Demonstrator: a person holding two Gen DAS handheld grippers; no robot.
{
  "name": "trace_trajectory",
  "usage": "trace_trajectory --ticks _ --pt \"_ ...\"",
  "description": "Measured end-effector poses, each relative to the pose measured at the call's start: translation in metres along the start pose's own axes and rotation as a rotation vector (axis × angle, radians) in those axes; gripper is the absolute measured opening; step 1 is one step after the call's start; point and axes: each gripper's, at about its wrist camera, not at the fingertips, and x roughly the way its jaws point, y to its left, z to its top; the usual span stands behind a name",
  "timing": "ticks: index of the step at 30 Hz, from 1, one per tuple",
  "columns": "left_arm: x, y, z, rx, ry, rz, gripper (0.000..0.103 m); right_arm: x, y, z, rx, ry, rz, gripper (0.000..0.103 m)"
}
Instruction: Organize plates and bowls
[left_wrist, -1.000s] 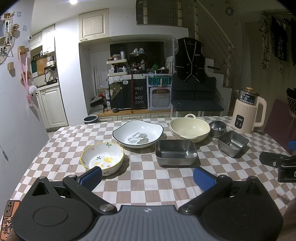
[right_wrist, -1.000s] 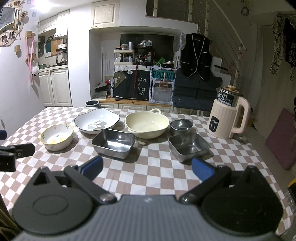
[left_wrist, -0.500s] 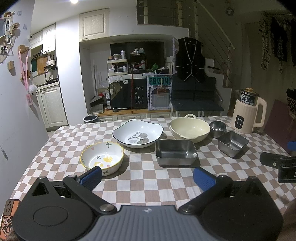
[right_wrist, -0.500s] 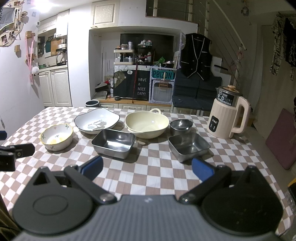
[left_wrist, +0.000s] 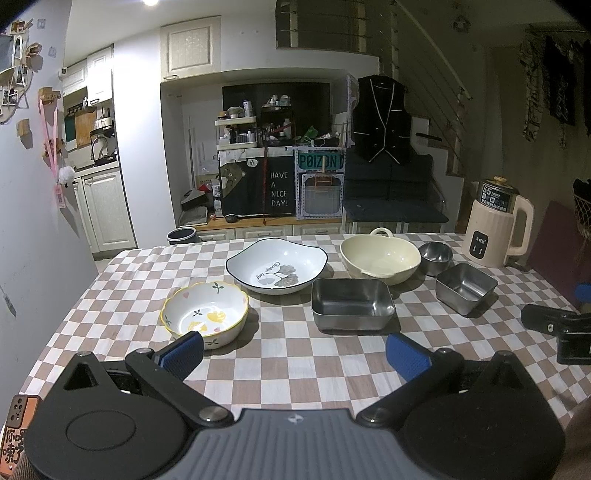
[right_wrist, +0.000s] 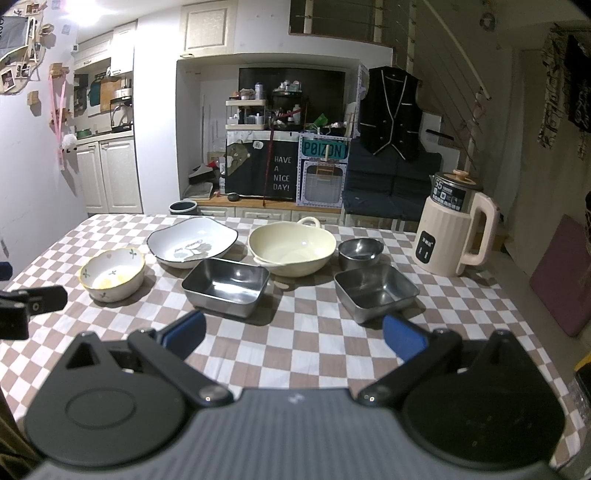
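Both tools idle at the near table edge, nothing picked up.

Left tool (left_wrist: 295, 349): jaws spread wide, empty. Right tool (right_wrist: 293, 334): same, spread and empty.

Layout on the table (left_wrist: 122, 288), all dishes apart from each other or just touching, none stacked:
- flower bowl (left_wrist: 205, 317): nearest the near-left corner, just ahead of the left tool's left pad (left_wrist: 184, 350), which overlaps its near rim in view; can't tell if they touch.
- leaf plate (left_wrist: 277, 269): behind the flower bowl, mid-table.
- big steel tray (left_wrist: 351, 308): centre, long axis roughly parallel to the near edge.
- cream bowl (left_wrist: 380, 258): behind the tray, handle toward the far edge.
- small steel bowl (right_wrist: 360, 251) and small steel tray (right_wrist: 375, 291): right side, small tray just ahead of the right tool's right pad (right_wrist: 402, 338).
- kettle (right_wrist: 454, 232): far-right corner, not part of the job.

Key relation: dishes split by side. Left tool is nearer the flower bowl and leaf plate; right tool is nearer the two small steel pieces. The big tray and cream bowl sit between the two.

My read: task is at the start. Likely first grabs are rim pinches, flower bowl on the left, small tray on the right. Steel rims are thin and slick, so slip risk.
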Motion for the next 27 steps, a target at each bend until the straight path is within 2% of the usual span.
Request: trace_trajectory --ticks 27 --pt "0.0044 -0.0052 -0.0017 -0.012 0.007 0.004 0.103 0.0025 0.0002 0.0025 -0.002 0.017 -0.005 0.103"
